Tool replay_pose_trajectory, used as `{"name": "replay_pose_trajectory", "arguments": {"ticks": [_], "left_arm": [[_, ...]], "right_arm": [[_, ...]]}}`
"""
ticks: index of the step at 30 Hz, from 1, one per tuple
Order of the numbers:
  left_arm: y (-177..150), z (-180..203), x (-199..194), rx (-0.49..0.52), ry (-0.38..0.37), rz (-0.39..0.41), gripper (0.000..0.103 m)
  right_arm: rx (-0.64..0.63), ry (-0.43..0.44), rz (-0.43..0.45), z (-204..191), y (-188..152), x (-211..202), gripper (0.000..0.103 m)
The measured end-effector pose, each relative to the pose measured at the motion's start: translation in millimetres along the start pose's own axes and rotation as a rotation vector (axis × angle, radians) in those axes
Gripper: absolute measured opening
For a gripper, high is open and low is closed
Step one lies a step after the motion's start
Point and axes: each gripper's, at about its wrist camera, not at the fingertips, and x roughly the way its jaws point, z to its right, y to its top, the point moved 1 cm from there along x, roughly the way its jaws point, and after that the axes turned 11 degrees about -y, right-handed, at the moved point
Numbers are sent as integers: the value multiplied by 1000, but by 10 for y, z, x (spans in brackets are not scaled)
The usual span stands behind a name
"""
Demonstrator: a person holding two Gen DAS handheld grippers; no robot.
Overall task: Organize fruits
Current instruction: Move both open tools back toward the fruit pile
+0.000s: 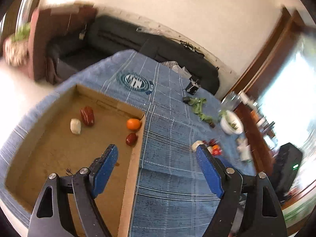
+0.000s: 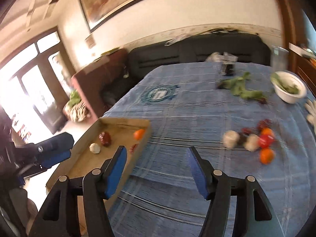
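Note:
A shallow cardboard box [image 1: 130, 177] lies on the blue checked tablecloth [image 1: 169, 138]. In it are an orange [image 1: 133, 123], a small dark red fruit [image 1: 131, 139], a larger dark red fruit [image 1: 87, 116] and a white piece [image 1: 75, 126]. My left gripper [image 1: 156, 154] is open and empty, above the box's right wall. My right gripper [image 2: 156, 158] is open and empty, just right of the box [image 2: 142, 140]. A blurred pile of loose fruit [image 2: 256, 140] lies to its right: oranges, a red one, white and dark red pieces. It also shows in the left wrist view [image 1: 209, 148].
A white bowl [image 2: 289, 90] with greens stands at the far right, with loose leafy greens [image 2: 241, 88] beside it. A small dark object [image 2: 227, 69] sits near the table's far edge. A black sofa [image 2: 197, 51] lies behind the table. The left gripper [image 2: 53, 150] shows beside the box.

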Motion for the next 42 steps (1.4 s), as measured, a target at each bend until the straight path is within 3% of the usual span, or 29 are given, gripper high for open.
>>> {"name": "replay_pose_trajectory", "arguments": {"ticks": [3, 10, 14, 27, 42], "left_arm": [[-64, 213, 3, 71, 42, 22, 81], [-283, 380, 268, 88, -2, -81, 81], [-414, 551, 407, 147, 46, -96, 81], [-525, 728, 504, 285, 236, -55, 81], [-539, 675, 556, 297, 298, -53, 81]], "right_arm": [[73, -35, 10, 324, -110, -125, 70], [288, -142, 14, 1260, -335, -359, 70], [373, -174, -10, 1624, -433, -405, 70], [318, -201, -37, 1627, -591, -191, 70], [361, -195, -47, 1709, -744, -131, 73]]}}
